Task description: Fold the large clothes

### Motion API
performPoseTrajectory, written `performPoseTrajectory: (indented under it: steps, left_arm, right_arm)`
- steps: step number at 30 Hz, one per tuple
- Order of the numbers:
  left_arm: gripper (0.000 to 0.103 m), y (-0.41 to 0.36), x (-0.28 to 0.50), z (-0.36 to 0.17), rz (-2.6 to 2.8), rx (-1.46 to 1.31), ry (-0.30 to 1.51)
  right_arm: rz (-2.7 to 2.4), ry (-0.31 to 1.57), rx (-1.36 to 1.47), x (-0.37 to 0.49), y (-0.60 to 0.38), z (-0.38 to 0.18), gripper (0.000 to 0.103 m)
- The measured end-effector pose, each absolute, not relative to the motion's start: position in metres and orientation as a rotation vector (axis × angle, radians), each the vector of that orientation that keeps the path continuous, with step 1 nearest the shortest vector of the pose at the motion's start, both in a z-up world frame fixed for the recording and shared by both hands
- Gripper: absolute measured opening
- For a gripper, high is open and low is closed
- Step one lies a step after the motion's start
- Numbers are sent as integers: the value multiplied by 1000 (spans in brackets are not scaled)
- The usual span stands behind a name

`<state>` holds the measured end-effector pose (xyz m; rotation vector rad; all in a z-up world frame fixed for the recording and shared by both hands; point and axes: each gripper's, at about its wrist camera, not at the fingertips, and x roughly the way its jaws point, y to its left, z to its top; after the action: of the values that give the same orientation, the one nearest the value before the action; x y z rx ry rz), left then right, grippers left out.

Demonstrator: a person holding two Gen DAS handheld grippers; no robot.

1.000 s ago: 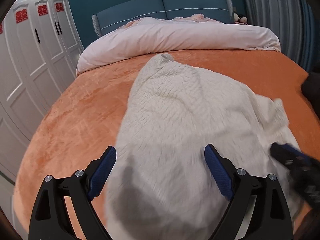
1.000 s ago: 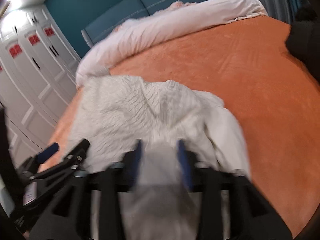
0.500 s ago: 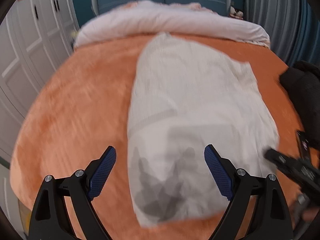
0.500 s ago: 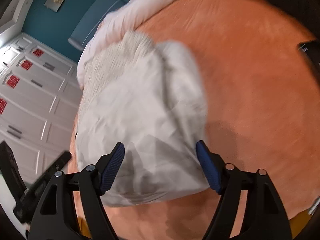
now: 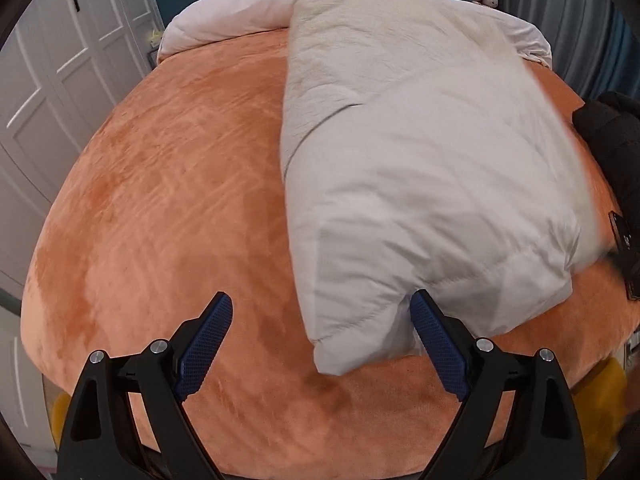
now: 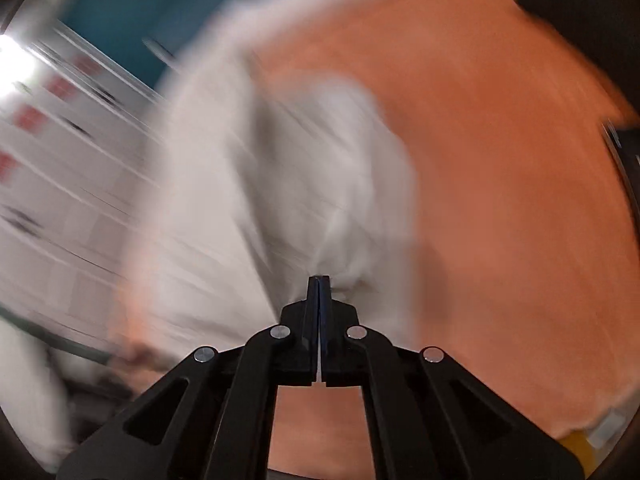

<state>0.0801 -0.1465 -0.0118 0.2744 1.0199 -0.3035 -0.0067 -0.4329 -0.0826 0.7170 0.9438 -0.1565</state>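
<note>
Writing I can't read anywhere; my right gripper is pinched on the white garment atop the orange bedspread, left gripper gaping empty at its near corner.

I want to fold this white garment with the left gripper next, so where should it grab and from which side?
Take the near bottom corner of the garment, where the stitched hem hangs loose and slightly raised off the orange blanket. Come in from the near edge of the bed, low, so the open left gripper slides one finger under the hem. That corner already lies between its fingers.
</note>
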Motion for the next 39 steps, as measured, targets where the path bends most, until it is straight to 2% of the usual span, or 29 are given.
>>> performPoseTrajectory:
  steps: [3, 5, 6, 7, 8, 9, 10, 12, 13, 14, 15, 18, 21, 23, 25, 29, 31, 33, 37, 39]
  left_arm:
    - [88, -138, 79, 8, -327, 241, 968]
    - [88, -131, 85, 22, -334, 199, 940]
    - [88, -127, 92, 31, -325, 176, 923]
    - [88, -126, 96, 34, -314, 168, 916]
    - [88, -124, 103, 39, -295, 154, 908]
    - [88, -122, 109, 40, -283, 142, 907]
    - [88, -121, 115, 42, -267, 131, 908]
    - [88, -121, 123, 45, -250, 111, 914]
    - [88, -121, 127, 47, -248, 102, 914]
    - [88, -123, 130, 50, -249, 92, 912]
    - [88, -124, 131, 54, -253, 89, 909]
    - [88, -126, 135, 65, -270, 100, 878]
    - [88, -131, 143, 63, -278, 110, 878]
    - [88, -138, 152, 49, -291, 103, 925]
    - [88, -147, 158, 36, -315, 84, 972]
    - [88, -164, 162, 24, -337, 53, 1037]
    - [88, -169, 164, 25, -342, 59, 1030]
    - [88, -176, 168, 26, -340, 79, 1024]
    - [89, -181, 182, 24, -331, 62, 1042]
    - [92, -179, 191, 22, -323, 36, 1059]
  right_arm:
    - [-152, 918, 790, -20, -434, -91, 1]
    - [-195, 828, 771, -25, -439, -62, 3]
    - [-199, 774, 741, -28, -439, -45, 8]
    - [-194, 723, 706, -24, -437, -26, 22]
    - [-183, 678, 659, -15, -436, -5, 53]
    - [-162, 656, 626, -3, -434, 8, 77]
    - [-103, 652, 600, 18, -429, 17, 81]
    - [-30, 711, 588, 62, -425, 10, 80]
    - [-32, 780, 588, 90, -421, -7, 74]
    - [-15, 851, 611, 108, -420, -25, 30]
    - [17, 892, 648, 118, -418, -36, 7]
    - [68, 697, 686, 93, -412, -6, 2]
    - [-4, 631, 732, 52, -424, -6, 2]
    - [-80, 786, 747, 55, -435, -60, 3]
    - [-69, 844, 788, 60, -438, -98, 4]
    - [-66, 816, 765, 66, -436, -69, 9]
    - [-75, 757, 750, 62, -445, -48, 23]
    - [-118, 699, 725, 57, -455, -31, 64]
    - [-153, 741, 739, 62, -483, -44, 68]
    - [-147, 808, 768, 70, -490, -62, 75]
